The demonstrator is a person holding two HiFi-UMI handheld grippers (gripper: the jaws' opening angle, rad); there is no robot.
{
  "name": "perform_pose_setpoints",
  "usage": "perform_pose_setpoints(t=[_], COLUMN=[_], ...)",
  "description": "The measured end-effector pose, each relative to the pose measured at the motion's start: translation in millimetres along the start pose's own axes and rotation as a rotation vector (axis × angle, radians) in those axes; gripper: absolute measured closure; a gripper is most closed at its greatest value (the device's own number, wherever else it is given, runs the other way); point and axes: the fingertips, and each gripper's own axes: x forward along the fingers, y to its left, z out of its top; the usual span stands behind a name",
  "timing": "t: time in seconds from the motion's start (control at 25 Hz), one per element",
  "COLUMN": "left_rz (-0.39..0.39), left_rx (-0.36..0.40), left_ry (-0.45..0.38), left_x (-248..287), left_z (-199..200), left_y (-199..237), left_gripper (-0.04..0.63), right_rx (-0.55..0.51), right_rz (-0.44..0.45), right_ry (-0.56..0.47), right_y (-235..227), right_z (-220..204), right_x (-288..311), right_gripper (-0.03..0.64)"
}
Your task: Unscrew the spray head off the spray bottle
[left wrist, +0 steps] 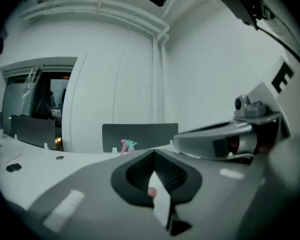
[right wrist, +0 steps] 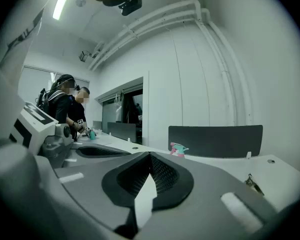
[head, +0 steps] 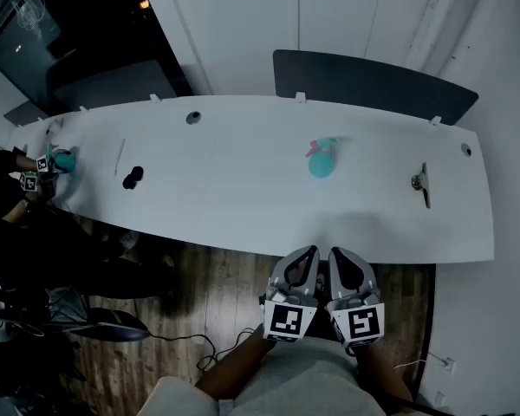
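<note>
Checker: Nearest the camera, left to right?

Recorder: Left hand-held gripper, jaws pressed together, nothing between them. Right hand-held gripper just beside it, likewise closed and empty. Both are short of the table's near edge.

Checker: On the table?

Recorder: Far left, another person's hands on a teal object. Small black object left of centre. Spray bottle right of centre, mid-table, well apart from both grippers, spray head on. Metal fitting at right.
</note>
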Motion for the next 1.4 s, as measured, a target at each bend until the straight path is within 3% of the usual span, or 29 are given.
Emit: perform_pose_setpoints(t=[0.4,0.8,1.08,1.4], left_rz=[0.073,0.123,0.026,-0.078], left_rx=[0.003,-0.004,-0.003,-0.012], left_ry=[0.123,0.201,0.198,0.265], left_x=[98.9,132.2,165.7,194.8], left_z=[-3.2,-21.8,-35.9,-75.3], left_y=[9.0,45.5,68.0,101.1], left_gripper=[0.595,0.595,0.595,0.595], right_rx=[0.004,0.067,0.053,0.049], right_rz=[0.092,0.146,0.072,-0.035], right_ry=[0.036,0.114,0.153,0.246], right_y=[-88.1,-99.7,-115.5,-123.4], right_z=[-3.4,-25.0,-31.6,-40.2], right_x=[61.9,110.6,142.8,174.0], right_gripper=[0.617,0.615,0.615,0.615])
